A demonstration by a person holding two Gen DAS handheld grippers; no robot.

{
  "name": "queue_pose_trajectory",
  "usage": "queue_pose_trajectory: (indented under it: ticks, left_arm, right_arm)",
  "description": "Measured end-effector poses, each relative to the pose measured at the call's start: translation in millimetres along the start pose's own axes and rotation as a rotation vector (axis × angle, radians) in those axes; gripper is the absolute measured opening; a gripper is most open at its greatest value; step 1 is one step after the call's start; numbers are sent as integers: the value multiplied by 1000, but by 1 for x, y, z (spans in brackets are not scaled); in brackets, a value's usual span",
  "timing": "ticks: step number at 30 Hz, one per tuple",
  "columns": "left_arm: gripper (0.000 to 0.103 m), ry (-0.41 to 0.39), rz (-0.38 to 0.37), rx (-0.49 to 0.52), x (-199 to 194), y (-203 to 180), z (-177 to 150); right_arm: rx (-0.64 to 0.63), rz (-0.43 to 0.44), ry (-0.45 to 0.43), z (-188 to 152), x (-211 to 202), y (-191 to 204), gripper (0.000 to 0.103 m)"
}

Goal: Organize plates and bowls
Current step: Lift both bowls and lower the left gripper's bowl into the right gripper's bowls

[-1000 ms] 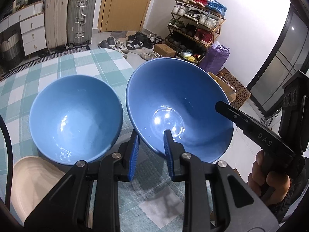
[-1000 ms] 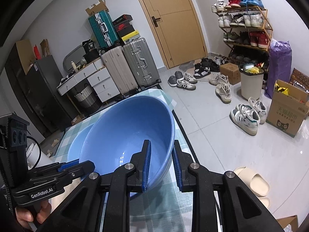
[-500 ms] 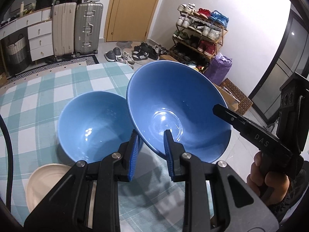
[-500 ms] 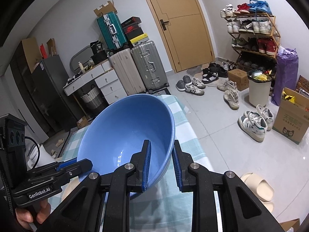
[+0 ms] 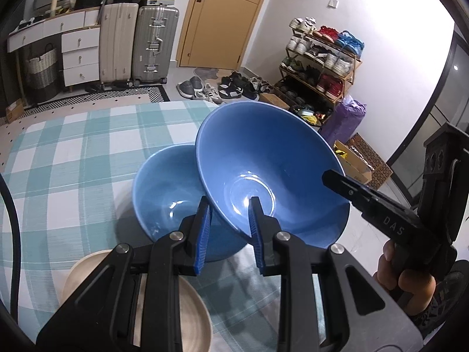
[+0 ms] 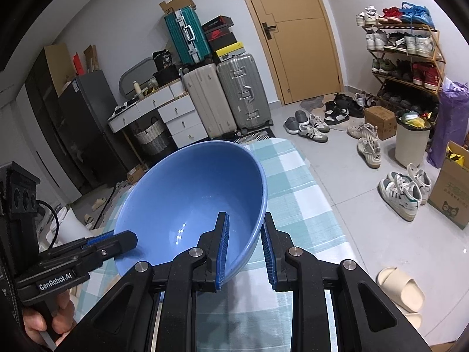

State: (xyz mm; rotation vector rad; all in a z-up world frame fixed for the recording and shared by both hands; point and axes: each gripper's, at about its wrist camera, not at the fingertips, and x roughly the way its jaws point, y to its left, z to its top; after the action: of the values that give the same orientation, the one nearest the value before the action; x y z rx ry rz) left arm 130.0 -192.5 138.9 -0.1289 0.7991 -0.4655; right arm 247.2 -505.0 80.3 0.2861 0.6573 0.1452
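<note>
Glossy glazed blue bowl (image 5: 272, 170); woven checked cloth (image 5: 73, 152).

Two blue bowls (image 5: 272, 170) (image 5: 167, 193), one at the centre of the frame and one left of it. One cream plate (image 5: 187, 316) at lower left. Three suitcases (image 6: 243, 91) (image 6: 208, 99) (image 6: 184, 36) at upper centre.

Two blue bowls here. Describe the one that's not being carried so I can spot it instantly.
Start at the checked tablecloth. The resting bowl sits on it, just beyond the beige plate. Unlike the lifted bowl, tilted and clamped at its rim, this one sits flat, with nothing gripping it.
</note>
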Motion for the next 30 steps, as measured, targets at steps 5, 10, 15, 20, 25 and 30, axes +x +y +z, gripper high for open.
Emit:
queue_pose_trajectory:
  ticks: [5,10,15,20,25,30]
  left_arm:
    - [22,-7,12,-21,5,15,8]
    - [22,-9,24,-35,10,23,10]
    - [22,-10,40,-39,15,27,10]
    - [22,-7,62,-41,18,31,9]
    - [22,-8,88,-39,21,36,8]
    - [22,7,104,-54,30,48,6]
  right_arm:
    - [-13,4,18,0,15,9,23]
    - [-31,0,37,-3,26,16,23]
    - [-35,4,52,-4,36,18,23]
    - [-48,5,64,-7,45,22,24]
    - [-67,5,81,-7,56,25,24]
    - [-85,3,101,-10,68,30,24]
